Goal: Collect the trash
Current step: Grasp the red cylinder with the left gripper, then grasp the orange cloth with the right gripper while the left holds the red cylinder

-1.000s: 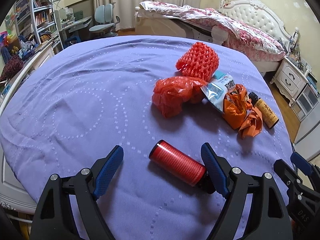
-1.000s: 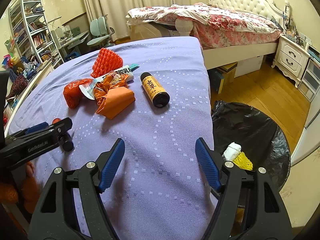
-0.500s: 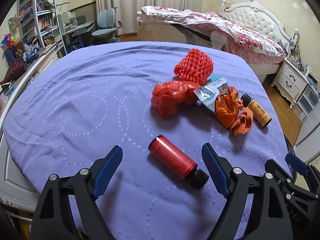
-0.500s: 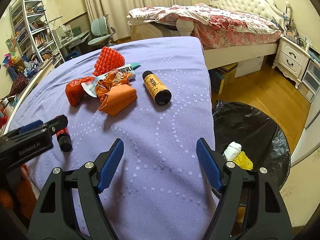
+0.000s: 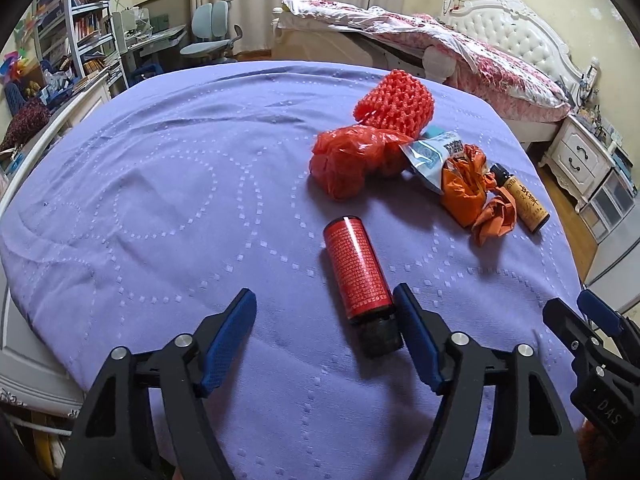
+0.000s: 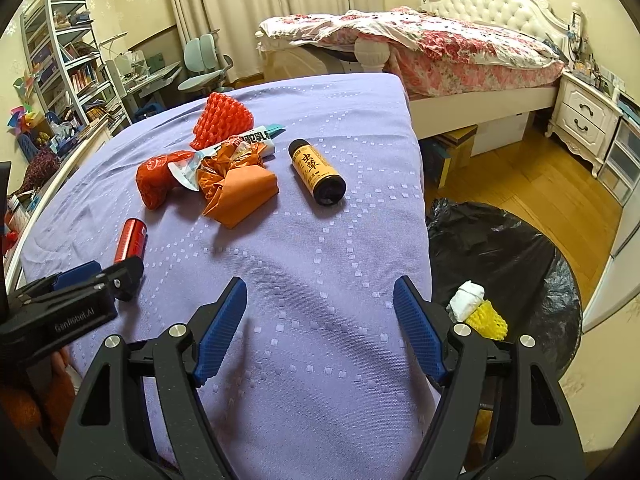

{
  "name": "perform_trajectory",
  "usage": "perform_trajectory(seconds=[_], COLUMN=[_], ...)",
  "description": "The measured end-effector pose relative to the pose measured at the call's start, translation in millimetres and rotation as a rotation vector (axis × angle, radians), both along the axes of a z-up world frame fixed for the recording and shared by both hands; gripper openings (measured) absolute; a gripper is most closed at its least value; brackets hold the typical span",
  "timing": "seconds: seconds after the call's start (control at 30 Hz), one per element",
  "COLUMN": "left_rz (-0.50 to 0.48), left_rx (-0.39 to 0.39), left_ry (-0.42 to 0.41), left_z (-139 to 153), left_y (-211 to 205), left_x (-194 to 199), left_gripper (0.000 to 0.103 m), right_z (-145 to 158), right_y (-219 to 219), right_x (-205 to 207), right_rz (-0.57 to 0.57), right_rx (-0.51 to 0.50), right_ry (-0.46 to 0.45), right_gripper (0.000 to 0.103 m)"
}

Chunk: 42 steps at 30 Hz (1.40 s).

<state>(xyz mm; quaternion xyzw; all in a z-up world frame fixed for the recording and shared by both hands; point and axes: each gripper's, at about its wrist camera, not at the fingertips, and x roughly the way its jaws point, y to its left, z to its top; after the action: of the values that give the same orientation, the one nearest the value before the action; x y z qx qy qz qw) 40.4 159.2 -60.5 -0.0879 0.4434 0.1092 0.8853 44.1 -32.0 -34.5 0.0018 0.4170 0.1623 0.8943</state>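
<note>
Lilac quilted cloth covers the table [image 5: 168, 184], and close to its near edge the left gripper [image 5: 325, 330] hangs low with its blue-padded jaws closing. Between them lies a red bottle [image 5: 356, 266] with a black cap; the right-hand pad sits just beside that cap, while the left pad stands well clear, so nothing is clamped yet. From the other wrist view the same red bottle [image 6: 131, 240] shows its far end poking out past the left gripper [image 6: 98, 276]. Nearer the table's right edge the right gripper [image 6: 318, 322] hovers over bare cloth, its jaws set wide with nothing between them. Down on the wooden floor beside that edge a black bin bag [image 6: 500, 248] gapes open, with a white wad [image 6: 466, 300] and a yellow foam net [image 6: 486, 320] lying inside. Further toward the middle of the table sits a heap of rubbish: a crumpled orange bag [image 6: 240, 188], a red plastic bag [image 5: 352, 156] and a torn silver-blue wrapper [image 5: 430, 154] all touching one another, and behind them a red foam net [image 5: 394, 102]. Just right of the heap a brown bottle with a yellow label [image 6: 316, 170] lies on its side, apart from the orange bag. Beyond the table's far edge stands a bed [image 6: 440, 48] with a floral quilt.
</note>
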Motion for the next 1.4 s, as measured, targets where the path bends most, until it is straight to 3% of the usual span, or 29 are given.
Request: perform_trajectory(seconds=[0.2,0.37,0.53,0.93,1.0,1.07,1.23,1.4], left_rz=[-0.022,-0.051,-0.077,-0.079,-0.08,-0.082,-0.087,-0.094], left_rx=[0.018,0.051,0.068,0.045,0.045,0.045,0.055,0.033], left_ry=[-0.015,-0.029,-0.041,-0.057,-0.06,-0.061,-0.07,-0.076], left_z=[0,0,0,0,-1,-1,-1,0], left_y=[4,5,6,16,16,16,15,16], left_x=[7,11,10,13,12,12,9,6], left_gripper=[0.056,0.032,0.027,0.027,0.027,0.027,0.027,0.027], right_z=[0,0,2,8,8,6,1,3], right_y=[1,6,23,58,61,63,59,52], right_x=[-2,-2,0,31,35,39,39,27], right_rz=[0.003,0.016,0.049,0.061,0.057,0.058,0.075,0.072], right_rx=[-0.002,-0.002,-0.006,-0.005,-0.008,-0.008,0.025,0.045], right_ry=[-0.001,0.002,0.004,0.009,0.004,0.015,0.05,0.034], right_gripper=[0.074,0.074,0.074,0.074,0.068,0.049,0.017,0.009])
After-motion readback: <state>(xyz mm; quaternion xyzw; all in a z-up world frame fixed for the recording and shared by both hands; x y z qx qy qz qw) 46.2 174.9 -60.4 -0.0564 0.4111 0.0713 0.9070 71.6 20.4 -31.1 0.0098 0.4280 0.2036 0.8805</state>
